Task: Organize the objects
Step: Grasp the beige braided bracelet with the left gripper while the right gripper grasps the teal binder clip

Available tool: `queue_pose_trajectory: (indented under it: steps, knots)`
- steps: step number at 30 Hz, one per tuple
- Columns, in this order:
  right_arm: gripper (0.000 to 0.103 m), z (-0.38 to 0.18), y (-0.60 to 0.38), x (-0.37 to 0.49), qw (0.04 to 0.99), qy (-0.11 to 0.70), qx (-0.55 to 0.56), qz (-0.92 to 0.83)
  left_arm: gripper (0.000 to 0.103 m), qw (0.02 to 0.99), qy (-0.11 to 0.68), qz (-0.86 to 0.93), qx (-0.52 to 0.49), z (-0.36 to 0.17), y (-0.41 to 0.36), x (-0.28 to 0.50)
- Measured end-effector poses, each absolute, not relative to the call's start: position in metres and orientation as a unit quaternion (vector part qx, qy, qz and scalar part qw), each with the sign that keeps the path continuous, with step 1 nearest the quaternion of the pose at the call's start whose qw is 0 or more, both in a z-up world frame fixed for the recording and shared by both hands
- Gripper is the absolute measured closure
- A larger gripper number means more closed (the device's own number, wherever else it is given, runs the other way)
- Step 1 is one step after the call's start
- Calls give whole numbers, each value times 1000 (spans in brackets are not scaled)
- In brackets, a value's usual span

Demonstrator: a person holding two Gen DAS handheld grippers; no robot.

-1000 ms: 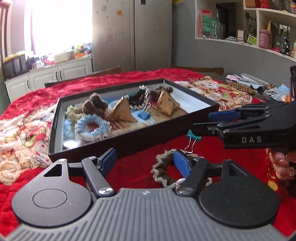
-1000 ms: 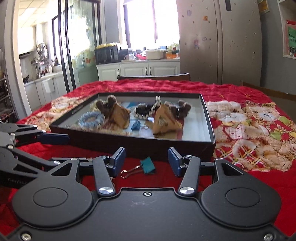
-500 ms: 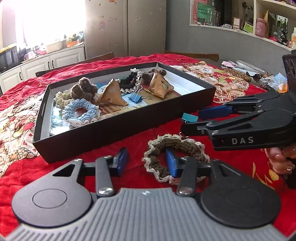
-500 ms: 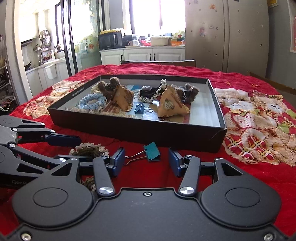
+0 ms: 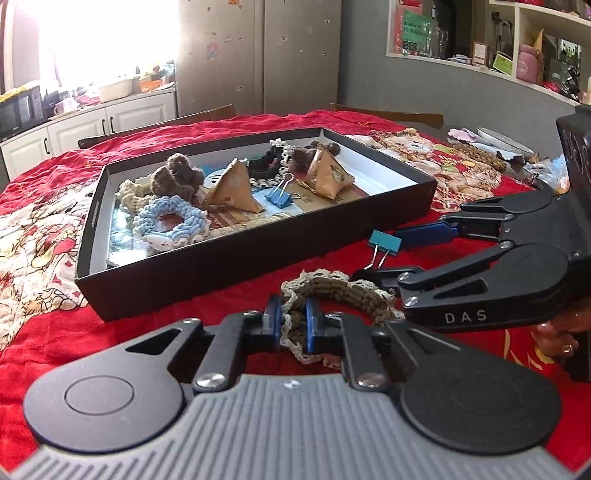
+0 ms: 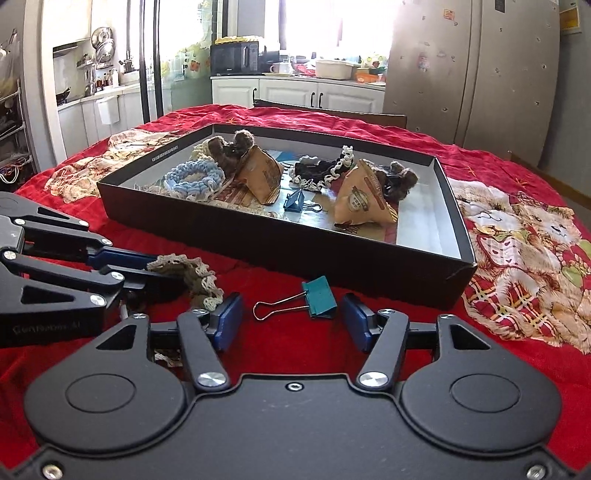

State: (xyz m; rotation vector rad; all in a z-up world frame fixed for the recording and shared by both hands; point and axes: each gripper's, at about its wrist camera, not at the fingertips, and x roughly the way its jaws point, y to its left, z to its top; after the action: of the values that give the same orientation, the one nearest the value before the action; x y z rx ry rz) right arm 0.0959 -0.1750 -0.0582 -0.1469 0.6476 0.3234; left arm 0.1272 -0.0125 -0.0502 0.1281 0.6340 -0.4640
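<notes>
Left claw (image 5: 291, 329) has closed on the brown scrunchie (image 5: 332, 291).

Sunlit window (image 6: 325, 29), white cabinets (image 6: 295, 94), grey wall (image 5: 424, 88).

Brown scrunchie (image 6: 184, 271) partly hidden behind left claw (image 6: 147, 269)

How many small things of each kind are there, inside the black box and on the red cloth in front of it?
Hair scrunchies: 6 (brown-and-cream one on the cloth, in the left claw; blue, cream, two brown and black in the box)
Binder clips: 2 (teal on the cloth, blue in the box)
Paper packets: 2
Total: 10
</notes>
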Motion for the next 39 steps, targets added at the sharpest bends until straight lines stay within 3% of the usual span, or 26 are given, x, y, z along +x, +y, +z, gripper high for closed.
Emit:
queue_pose_trajectory:
  steps: [6, 10, 39]
  knots:
    - [46, -59, -175, 97, 932, 317, -71, 163, 88, 923, 310, -222, 54, -50, -10, 129]
    - [56, -58, -176, 97, 931, 316, -67, 169, 88, 923, 310, -221, 54, -50, -9, 129]
    - [57, -49, -184, 82, 941, 288, -42, 174, 88, 927, 305, -216, 37, -45, -4, 128]
